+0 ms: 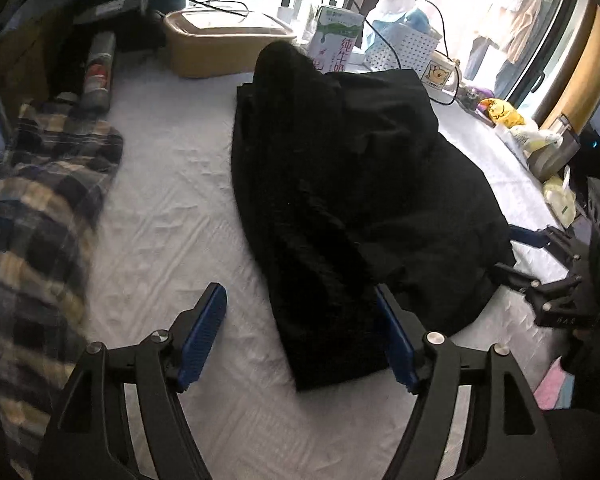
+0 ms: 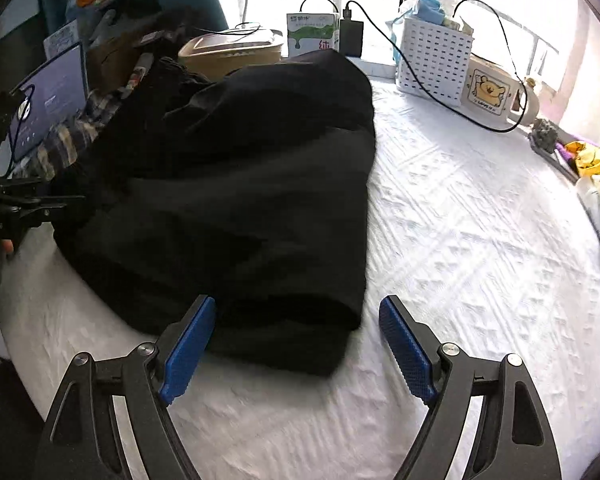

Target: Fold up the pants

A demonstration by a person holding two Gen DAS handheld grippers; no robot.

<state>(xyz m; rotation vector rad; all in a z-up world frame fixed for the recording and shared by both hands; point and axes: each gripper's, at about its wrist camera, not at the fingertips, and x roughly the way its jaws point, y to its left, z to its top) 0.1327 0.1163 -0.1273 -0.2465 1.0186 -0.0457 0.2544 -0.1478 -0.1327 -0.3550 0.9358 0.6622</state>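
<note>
Beside pants [image 2: 236, 184] — right gripper [image 2: 300, 344] wide, empty

Plaid cloth [image 1: 40, 200], milk carton [image 1: 334, 40], white basket [image 2: 434, 58] (tissues inside, perhaps), tan lidded box [image 1: 224, 42]

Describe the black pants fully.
The pants are plain black, of soft matte cloth, folded into a thick, rumpled bundle lying on the white sheet. The far end humps up near the milk carton. The near edge lies between the right claw pads, which stand open, not pressing it.
</note>
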